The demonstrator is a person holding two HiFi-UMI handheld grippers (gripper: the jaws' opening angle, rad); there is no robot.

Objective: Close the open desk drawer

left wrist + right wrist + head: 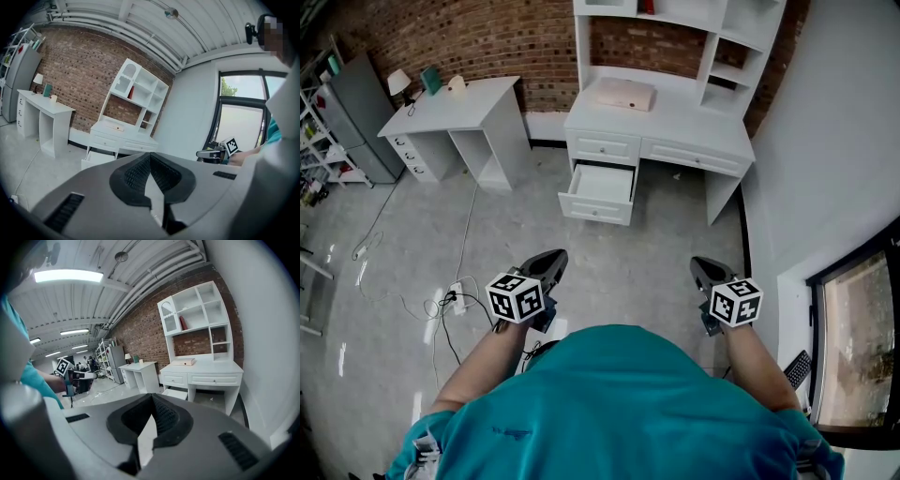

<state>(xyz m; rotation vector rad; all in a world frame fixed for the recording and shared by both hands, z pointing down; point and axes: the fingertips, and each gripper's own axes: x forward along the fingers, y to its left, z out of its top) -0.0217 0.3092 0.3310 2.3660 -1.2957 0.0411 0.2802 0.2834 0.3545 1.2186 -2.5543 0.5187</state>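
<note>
The white desk (675, 117) with a hutch stands against the brick wall. Its lower left drawer (598, 192) is pulled out and looks empty; it also shows in the left gripper view as the drawer (96, 158) and in the right gripper view as the drawer (177, 393). My left gripper (548, 262) and right gripper (705, 269) hover over the floor, well short of the desk. Both point toward it. Each is shut with nothing held: the left gripper (150, 154) and the right gripper (152, 397) show their pads meeting at the tips.
A second white desk (455, 98) stands to the left, with a grey cabinet (356, 117) beyond it. A power strip with cables (455, 300) lies on the floor by my left gripper. A pink box (625, 94) rests on the desktop. A white wall and window (862, 347) are at the right.
</note>
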